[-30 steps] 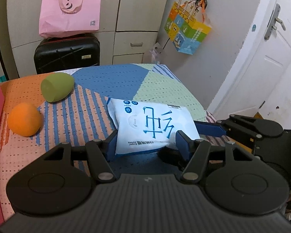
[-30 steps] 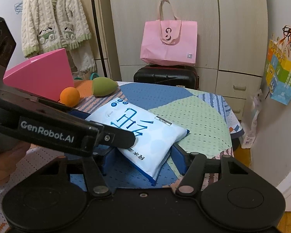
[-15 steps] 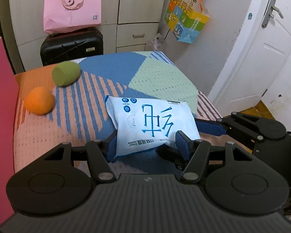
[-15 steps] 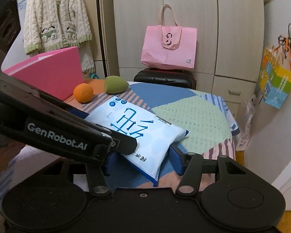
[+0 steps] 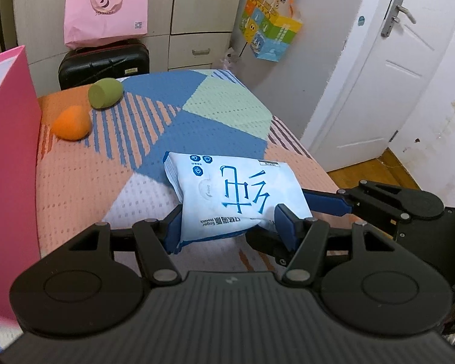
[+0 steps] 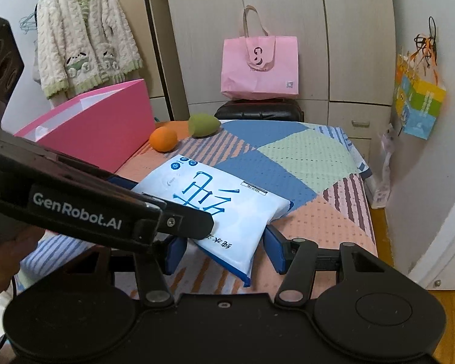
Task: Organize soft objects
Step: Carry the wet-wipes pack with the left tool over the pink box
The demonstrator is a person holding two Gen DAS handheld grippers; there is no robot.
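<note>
Tissue pack clamped by left gripper and right gripper, raised over patterned bed.

Both wrist cams looking down-forward over their jaws, close above the bed; both sharing the tissue pack, wardrobe end.

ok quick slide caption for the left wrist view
Both grippers carry a white wipes pack over the patchwork bedspread.
</note>
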